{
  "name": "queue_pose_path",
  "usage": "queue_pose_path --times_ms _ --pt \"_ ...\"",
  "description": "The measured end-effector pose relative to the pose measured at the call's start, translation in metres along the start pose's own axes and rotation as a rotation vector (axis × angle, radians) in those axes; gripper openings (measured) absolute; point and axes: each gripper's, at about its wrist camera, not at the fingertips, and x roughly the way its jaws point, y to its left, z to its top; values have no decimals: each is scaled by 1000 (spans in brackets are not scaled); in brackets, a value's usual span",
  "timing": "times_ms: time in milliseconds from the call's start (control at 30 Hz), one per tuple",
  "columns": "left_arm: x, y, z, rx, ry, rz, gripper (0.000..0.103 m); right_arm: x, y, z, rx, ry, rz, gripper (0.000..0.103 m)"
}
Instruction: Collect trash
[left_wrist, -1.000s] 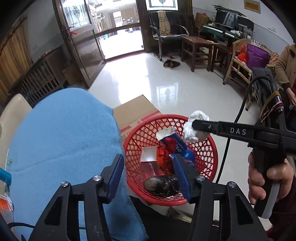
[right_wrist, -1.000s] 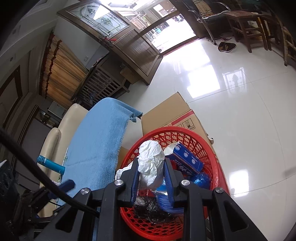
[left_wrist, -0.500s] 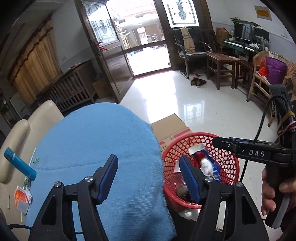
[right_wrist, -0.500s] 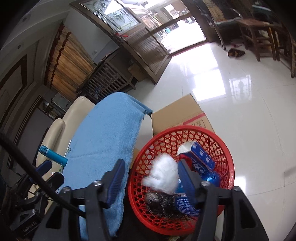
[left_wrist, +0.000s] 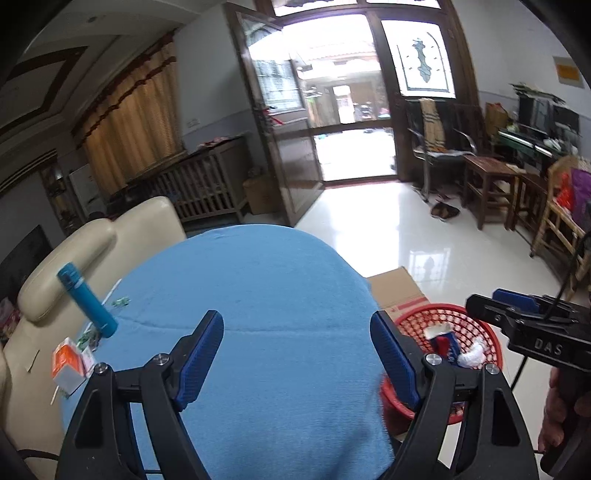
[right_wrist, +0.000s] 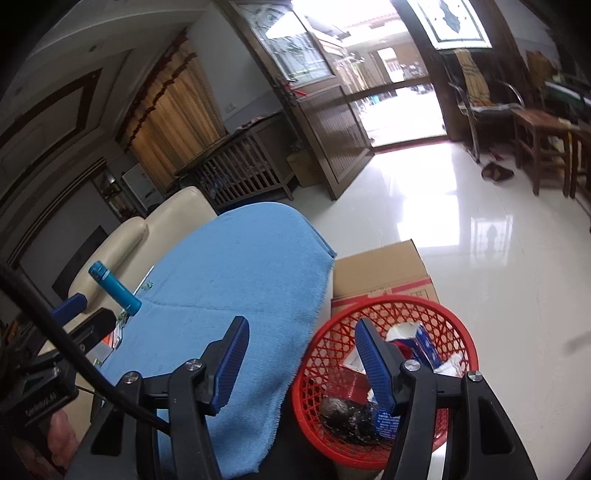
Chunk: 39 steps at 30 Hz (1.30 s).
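Observation:
A red mesh basket (right_wrist: 461, 325) (left_wrist: 491, 343) stands on the floor beside the blue cloth (left_wrist: 280, 295). In it lie a crumpled white wad (right_wrist: 452, 363) (left_wrist: 472, 356), a blue and red carton (right_wrist: 421, 339) and a black bag (right_wrist: 343, 413). My right gripper (right_wrist: 301, 328) hangs open above the basket's left rim with nothing between its fingers. Over the cloth, my left gripper (left_wrist: 297, 332) has its jaws opening, also with nothing between them. A teal tube (left_wrist: 86, 299), an orange and white box (left_wrist: 66, 363) and small green wrappers (left_wrist: 120, 302) lie at the cloth's left edge.
A cardboard box (right_wrist: 380, 269) stands behind the basket. The cloth covers a cream sofa (left_wrist: 92, 236). Glossy white floor (right_wrist: 498, 258) runs to an open doorway. Wooden chairs (left_wrist: 487, 184) and slippers (left_wrist: 445, 211) are at the far right. A hand (left_wrist: 561, 413) holds the right gripper's handle.
The right gripper opened and the white wad dropped into the basket. Both grippers rose and drew back from the basket. The left jaws spread wider.

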Motion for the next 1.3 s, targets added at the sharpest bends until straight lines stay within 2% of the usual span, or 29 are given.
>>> queue_pose_path --times_ms 200,300,333,467,667,967,1300 --pt "-24 47 -4 -90 -47 113 85 -17 62 5 -141 -53 29 64" --pt "-37 69 -9 -131 -76 167 97 -23 95 3 -208 -72 56 64" --pt "-41 75 -11 -139 -89 191 98 -24 106 2 -231 -75 65 64" --pt "-55 101 -21 -160 -109 272 98 -26 144 -6 -284 -74 117 64" --pt "-65 136 -42 -212 -83 355 98 -17 192 -26 -350 -35 170 64" --pt "-81 171 -59 -293 -79 407 98 -15 241 -43 -416 -22 218 64" --pt "-90 192 -79 -341 -63 419 98 -18 259 -53 -456 -21 222 64"
